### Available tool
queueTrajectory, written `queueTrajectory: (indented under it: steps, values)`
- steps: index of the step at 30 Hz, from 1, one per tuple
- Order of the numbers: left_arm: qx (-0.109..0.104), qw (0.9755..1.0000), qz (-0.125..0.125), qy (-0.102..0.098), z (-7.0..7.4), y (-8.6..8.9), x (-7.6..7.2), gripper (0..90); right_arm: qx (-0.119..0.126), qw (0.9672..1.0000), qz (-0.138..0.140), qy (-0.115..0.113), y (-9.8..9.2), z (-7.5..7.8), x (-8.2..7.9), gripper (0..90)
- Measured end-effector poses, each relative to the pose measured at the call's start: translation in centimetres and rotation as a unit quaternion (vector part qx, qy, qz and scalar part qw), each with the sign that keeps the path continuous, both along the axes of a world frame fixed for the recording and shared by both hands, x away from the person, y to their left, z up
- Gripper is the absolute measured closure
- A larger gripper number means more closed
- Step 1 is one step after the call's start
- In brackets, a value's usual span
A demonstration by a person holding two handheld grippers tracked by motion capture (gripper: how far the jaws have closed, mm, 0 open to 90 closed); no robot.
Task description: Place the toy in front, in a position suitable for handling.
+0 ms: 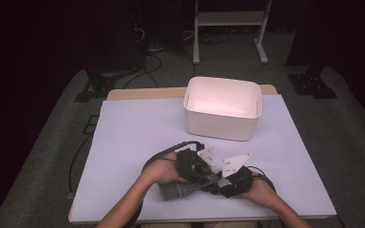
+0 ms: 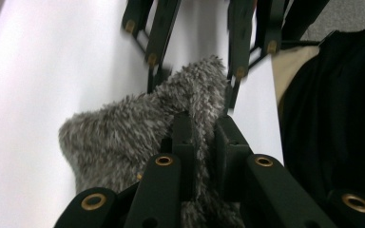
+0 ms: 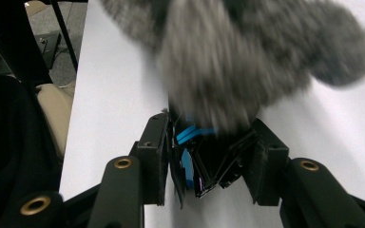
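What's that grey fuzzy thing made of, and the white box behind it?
The grey fuzzy thing looks like soft plush or fleece fabric: long, shaggy fibres stand out along its edges. The white box seems to be moulded plastic, smooth and matte, with rounded corners and thin walls; that is a guess from its look.

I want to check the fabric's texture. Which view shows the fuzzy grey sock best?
The left gripper view: the fuzzy grey sock is sharp, its pile clear. The right gripper view shows it close but blurred. The high view shows it small, partly hidden by the grippers.
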State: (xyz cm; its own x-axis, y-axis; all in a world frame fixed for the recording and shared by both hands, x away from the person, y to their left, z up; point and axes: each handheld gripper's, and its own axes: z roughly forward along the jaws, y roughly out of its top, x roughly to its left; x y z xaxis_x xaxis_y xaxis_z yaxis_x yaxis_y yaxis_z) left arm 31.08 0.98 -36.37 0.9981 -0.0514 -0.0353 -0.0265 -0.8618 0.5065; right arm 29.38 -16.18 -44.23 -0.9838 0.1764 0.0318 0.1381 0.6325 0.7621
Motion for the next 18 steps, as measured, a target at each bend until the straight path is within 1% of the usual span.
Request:
queueTrajectory:
  steps: [1,4,8,9,10,11,12,13,16,18]
  values:
    - [0.001,1.0,-0.005,-0.001,0.0,-0.4,0.0,81.2,0.001,1.0,0.0,0.002,0.0,0.0,0.0,55.7]
    - [0.005,1.0,-0.008,-0.004,-0.1,-0.5,0.1,81.2,0.003,1.0,0.0,0.003,-0.1,-0.1,0.0,55.7]
    - [0.008,0.9999,0.005,-0.006,0.0,1.0,0.3,81.0,0.002,1.0,0.002,-0.001,0.0,-0.1,0.0,55.7]
    - [0.008,0.9999,0.005,-0.006,0.0,1.0,0.3,80.9,0.002,1.0,0.002,-0.001,0.0,-0.1,0.0,55.7]
    - [0.007,0.9999,0.011,-0.005,0.0,1.6,0.4,80.9,0.001,1.0,0.001,0.0,0.0,0.0,0.0,55.7]
    - [0.009,0.9997,0.022,-0.002,0.0,3.0,0.5,80.9,-0.001,1.0,0.002,-0.003,0.0,0.0,0.0,55.7]
    - [0.009,0.9997,0.022,-0.002,0.0,3.0,0.5,80.7,-0.002,1.0,0.003,-0.005,0.0,0.0,0.0,55.7]
    - [0.009,0.9992,0.038,-0.001,0.0,4.5,0.7,80.7,-0.002,1.0,0.004,-0.006,0.0,0.0,0.0,55.6]
    - [0.003,0.9983,0.058,0.005,0.1,6.7,0.7,80.6,-0.003,0.9999,0.007,-0.008,0.0,0.0,0.1,55.7]
    - [0.005,0.9975,0.07,0.005,0.2,7.9,0.8,80.6,-0.004,0.9999,0.007,-0.009,0.0,0.0,0.0,55.6]
